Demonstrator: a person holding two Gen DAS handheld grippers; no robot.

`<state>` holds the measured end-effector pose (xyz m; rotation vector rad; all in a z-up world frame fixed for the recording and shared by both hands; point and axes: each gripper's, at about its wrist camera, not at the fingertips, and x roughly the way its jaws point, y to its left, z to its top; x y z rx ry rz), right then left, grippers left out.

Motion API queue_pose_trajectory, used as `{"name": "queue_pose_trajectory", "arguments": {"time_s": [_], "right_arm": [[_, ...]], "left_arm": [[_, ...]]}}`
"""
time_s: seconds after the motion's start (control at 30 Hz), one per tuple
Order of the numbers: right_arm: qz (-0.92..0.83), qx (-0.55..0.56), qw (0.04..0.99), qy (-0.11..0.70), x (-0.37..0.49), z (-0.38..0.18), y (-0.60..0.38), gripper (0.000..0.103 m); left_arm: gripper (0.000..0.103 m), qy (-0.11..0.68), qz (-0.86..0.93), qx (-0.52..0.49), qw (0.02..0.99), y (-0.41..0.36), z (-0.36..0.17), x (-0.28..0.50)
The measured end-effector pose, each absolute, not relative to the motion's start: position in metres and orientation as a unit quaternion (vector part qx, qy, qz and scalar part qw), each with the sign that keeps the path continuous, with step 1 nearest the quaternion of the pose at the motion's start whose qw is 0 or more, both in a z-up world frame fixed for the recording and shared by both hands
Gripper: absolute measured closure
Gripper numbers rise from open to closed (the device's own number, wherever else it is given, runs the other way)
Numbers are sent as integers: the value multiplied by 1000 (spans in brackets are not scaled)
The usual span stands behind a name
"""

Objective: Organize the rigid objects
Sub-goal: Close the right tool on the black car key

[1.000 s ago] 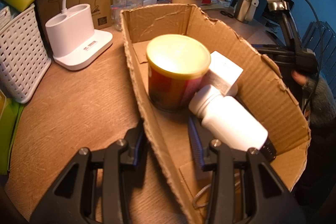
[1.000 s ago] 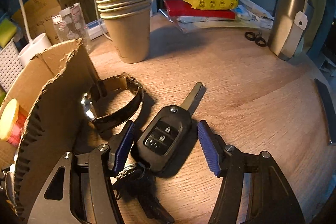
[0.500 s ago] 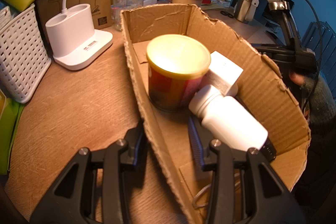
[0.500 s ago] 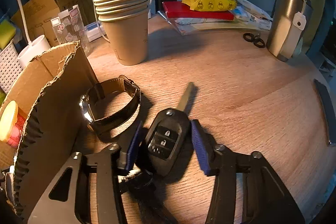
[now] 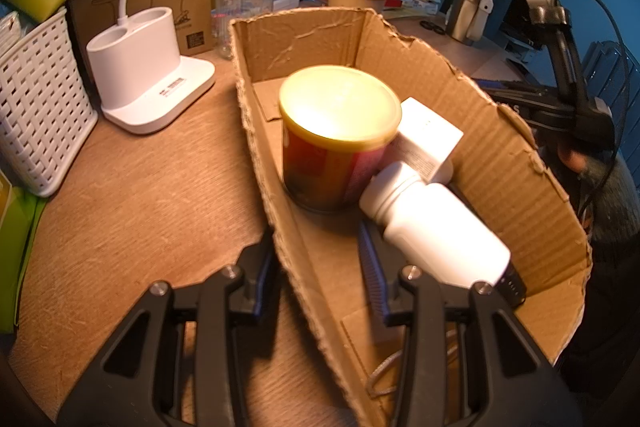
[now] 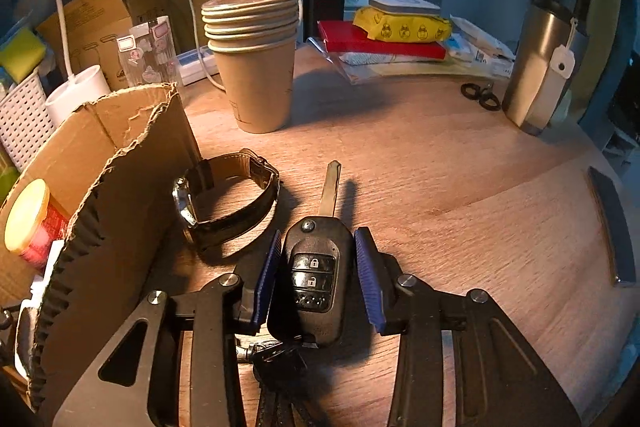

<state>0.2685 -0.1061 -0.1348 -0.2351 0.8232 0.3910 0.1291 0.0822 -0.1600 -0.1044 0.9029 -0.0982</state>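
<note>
A black car key (image 6: 314, 275) with its blade folded out lies on the wooden table, other keys bunched at its near end. My right gripper (image 6: 316, 267) is closing on it, and both blue pads touch the fob's sides. A dark-strapped watch (image 6: 228, 199) stands just left of it, against the torn cardboard box (image 6: 120, 207). In the left wrist view the box (image 5: 500, 155) holds a yellow-lidded can (image 5: 340, 131), a white bottle (image 5: 436, 231) on its side and a small white carton (image 5: 430, 135). My left gripper (image 5: 316, 267) straddles the box's near wall, one finger outside and one inside, with a gap at the inner pad.
A stack of paper cups (image 6: 256, 67) stands behind the watch. A steel tumbler (image 6: 540, 67) and scissors (image 6: 480, 95) are at the back right, a dark flat bar (image 6: 612, 227) at the right edge. A white lamp base (image 5: 148, 75) and woven basket (image 5: 36, 107) sit left of the box.
The right jaws have come in from wide apart onto the key fob, which has swung so that its blade points straight ahead. The left gripper and box have not moved.
</note>
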Motion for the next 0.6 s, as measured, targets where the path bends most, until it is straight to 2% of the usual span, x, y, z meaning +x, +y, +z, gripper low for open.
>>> {"name": "queue_pose_trajectory", "arguments": {"time_s": [0.6], "right_arm": [[198,-115,905,360,249,-103,-108,64]], "left_arm": [[63,436,-47,-50,897,82,-160,129]]}}
